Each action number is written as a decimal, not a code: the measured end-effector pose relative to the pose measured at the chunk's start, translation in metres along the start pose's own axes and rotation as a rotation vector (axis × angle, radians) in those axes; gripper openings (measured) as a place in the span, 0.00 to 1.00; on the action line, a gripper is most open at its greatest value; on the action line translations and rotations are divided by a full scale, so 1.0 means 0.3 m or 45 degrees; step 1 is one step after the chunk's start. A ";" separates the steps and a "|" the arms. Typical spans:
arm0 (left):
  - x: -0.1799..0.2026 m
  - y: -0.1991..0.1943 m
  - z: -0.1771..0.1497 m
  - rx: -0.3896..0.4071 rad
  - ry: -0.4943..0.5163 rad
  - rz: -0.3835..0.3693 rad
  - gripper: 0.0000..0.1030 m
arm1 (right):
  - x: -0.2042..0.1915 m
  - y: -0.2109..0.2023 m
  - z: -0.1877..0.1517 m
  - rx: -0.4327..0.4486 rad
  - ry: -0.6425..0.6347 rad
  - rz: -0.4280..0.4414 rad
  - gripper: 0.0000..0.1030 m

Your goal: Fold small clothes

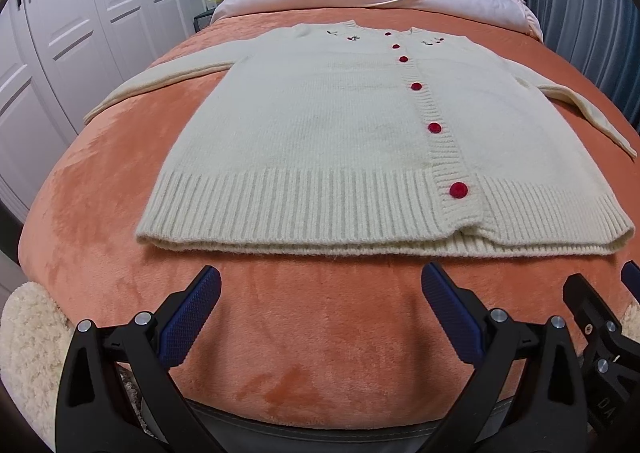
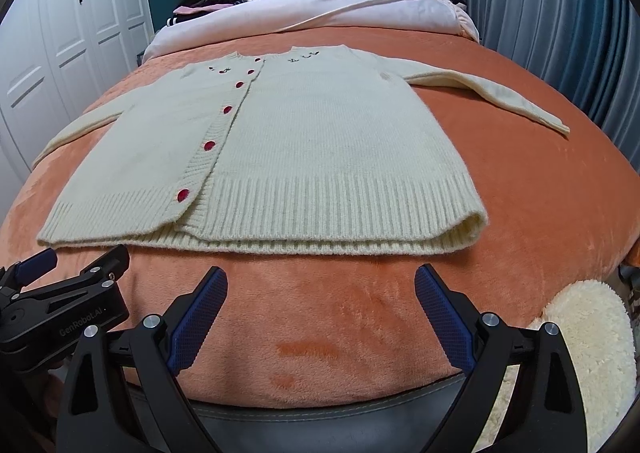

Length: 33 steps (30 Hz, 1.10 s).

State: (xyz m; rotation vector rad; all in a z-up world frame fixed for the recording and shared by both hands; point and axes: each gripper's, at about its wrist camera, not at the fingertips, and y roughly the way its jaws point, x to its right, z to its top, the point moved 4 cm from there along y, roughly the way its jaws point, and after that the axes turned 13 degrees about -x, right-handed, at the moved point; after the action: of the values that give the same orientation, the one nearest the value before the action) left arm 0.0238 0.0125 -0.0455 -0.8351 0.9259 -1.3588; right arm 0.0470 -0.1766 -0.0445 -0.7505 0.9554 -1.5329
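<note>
Two grippers, left gripper (image 1: 320,293) and right gripper (image 2: 320,293), hang with jaws wide, empty, short of the cardigan (image 1: 340,125); you have it flat, buttoned, sleeves spread on the orange blanket (image 1: 120,193), ready to fold.

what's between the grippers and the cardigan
Nothing visible. Only bare orange blanket lies between the open left gripper, the open right gripper and the cardigan hem.

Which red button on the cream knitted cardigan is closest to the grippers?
The lowest red button, the only one set in the ribbed hem band; the others climb toward the neckline.
</note>
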 end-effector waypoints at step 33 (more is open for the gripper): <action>0.006 -0.008 -0.008 0.001 0.009 0.005 0.95 | 0.001 0.003 0.001 -0.003 0.000 0.002 0.90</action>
State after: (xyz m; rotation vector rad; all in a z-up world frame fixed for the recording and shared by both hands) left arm 0.0205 0.0107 -0.0445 -0.8281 0.9318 -1.3595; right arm 0.0477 -0.1770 -0.0452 -0.7509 0.9576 -1.5307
